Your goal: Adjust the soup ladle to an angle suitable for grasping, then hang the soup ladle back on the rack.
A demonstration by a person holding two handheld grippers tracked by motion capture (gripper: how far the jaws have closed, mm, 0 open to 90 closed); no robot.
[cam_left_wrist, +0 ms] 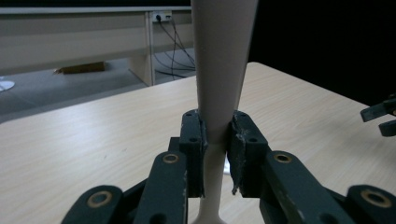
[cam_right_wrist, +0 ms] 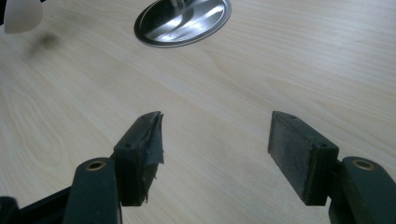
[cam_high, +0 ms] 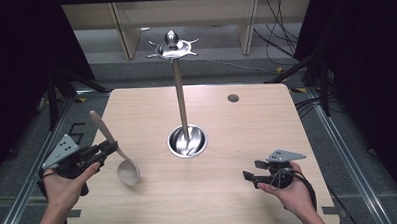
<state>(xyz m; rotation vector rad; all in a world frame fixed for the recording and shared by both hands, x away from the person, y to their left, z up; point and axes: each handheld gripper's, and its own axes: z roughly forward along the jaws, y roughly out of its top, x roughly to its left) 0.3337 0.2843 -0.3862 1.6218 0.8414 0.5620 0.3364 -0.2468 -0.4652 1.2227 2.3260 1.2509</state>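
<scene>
The left gripper [cam_high: 109, 146], at the lower left of the high view, clamps the handle of a beige spoon [cam_high: 119, 154], bowl hanging just above the table [cam_high: 247, 135]. The left gripper view shows the pads squeezing that handle, its ends cut off. The right gripper [cam_right_wrist: 215, 149], lower right, stands parted around nothing. Its view catches the metal stand's base [cam_right_wrist: 183, 21], pole cropped.
</scene>
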